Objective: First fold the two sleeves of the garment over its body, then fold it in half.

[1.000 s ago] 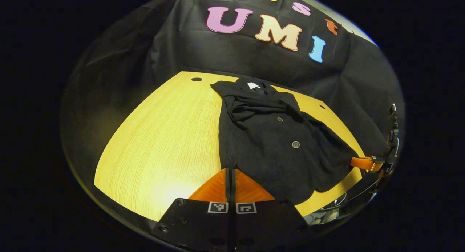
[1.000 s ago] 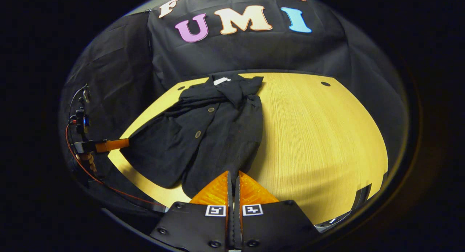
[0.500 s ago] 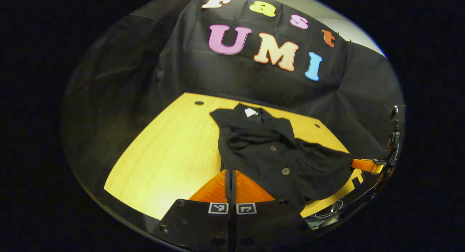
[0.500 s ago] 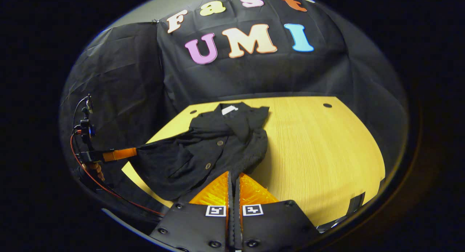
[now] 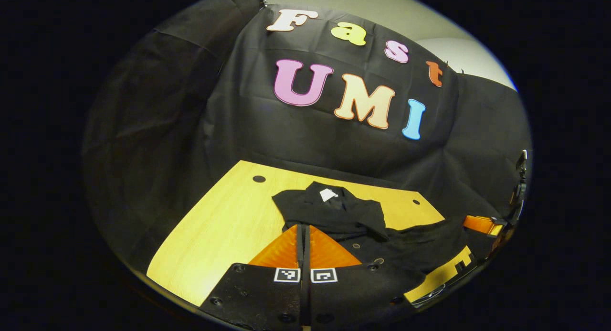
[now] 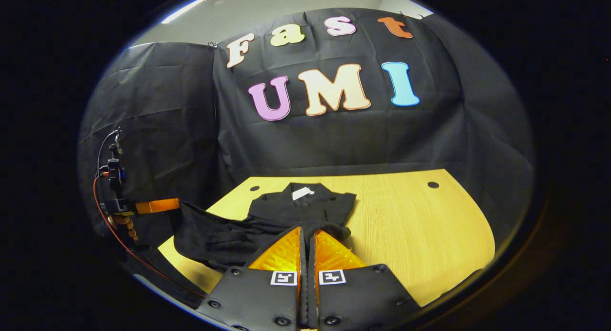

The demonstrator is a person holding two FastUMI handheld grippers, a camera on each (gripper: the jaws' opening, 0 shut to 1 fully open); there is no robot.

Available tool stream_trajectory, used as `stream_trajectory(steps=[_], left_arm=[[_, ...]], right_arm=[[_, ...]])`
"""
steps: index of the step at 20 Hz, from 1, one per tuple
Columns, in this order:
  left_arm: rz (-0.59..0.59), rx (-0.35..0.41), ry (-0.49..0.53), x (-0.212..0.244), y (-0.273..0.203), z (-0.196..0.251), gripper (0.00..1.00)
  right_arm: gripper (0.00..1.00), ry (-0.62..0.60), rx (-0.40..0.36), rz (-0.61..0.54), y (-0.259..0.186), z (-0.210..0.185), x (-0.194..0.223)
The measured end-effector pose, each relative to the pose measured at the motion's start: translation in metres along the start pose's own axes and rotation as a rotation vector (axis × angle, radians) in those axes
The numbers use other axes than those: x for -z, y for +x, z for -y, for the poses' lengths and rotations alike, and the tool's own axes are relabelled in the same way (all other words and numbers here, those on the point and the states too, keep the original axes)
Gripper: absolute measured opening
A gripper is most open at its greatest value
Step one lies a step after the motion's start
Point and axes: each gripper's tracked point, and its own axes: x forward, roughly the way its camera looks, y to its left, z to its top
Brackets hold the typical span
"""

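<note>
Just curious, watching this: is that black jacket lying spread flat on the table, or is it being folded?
Mid-fold. The black jacket has its collar end flat on the table, while its near hem is lifted, bunched at both hand-held grippers.

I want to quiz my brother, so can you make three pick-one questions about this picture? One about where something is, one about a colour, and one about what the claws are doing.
1. Where is the white tag?
A. At the collar of the black buttoned shirt
B. On the wall
C. On the floor

2. What colour is the table?
A. Blue
B. Yellow wood
C. White

3. How are the left claw and the right claw?
A. Both wide open
B. Both shut, pinching the shirt's edge
C. One open, one shut

Answers:
1 A: the tag sits inside the collar, at the shirt's far end.
2 B: the bare top beside the shirt is yellow, with wood grain.
3 B: each claw's fingers are closed together, and each view shows a corner of the shirt stretched to the other claw.
</note>
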Motion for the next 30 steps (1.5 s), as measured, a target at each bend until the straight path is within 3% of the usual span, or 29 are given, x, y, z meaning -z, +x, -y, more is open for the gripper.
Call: stream_trajectory(steps=[13, 21, 25, 26, 27, 28, 30], left_arm=[[0.060, 0.013, -0.051, -0.068, 0.121, -0.024, 0.00], [-0.007, 0.019, 0.000, -0.067, 0.204, -0.048, 0.00], [-0.025, 0.016, 0.074, -0.069, 0.244, -0.053, 0.00], [-0.022, -0.002, 0.111, -0.069, 0.253, -0.056, 0.00], [-0.010, -0.072, 0.157, -0.073, 0.259, -0.068, 0.00], [0.019, -0.119, 0.188, -0.083, 0.265, -0.076, 0.02], [0.079, -0.159, 0.197, -0.098, 0.264, -0.078, 0.63]], right_arm=[[0.02, 0.003, 0.032, 0.054, 0.103, 0.010, -0.082], [0.02, 0.016, 0.103, 0.040, 0.180, 0.035, -0.106], [0.02, 0.031, 0.161, 0.031, 0.216, 0.052, -0.114], [0.02, 0.039, 0.170, 0.036, 0.222, 0.054, -0.117], [0.02, 0.044, 0.193, 0.015, 0.228, 0.056, -0.113], [0.26, 0.034, 0.219, 0.012, 0.232, 0.060, -0.113], [0.72, -0.023, 0.266, 0.048, 0.223, 0.061, -0.124]])
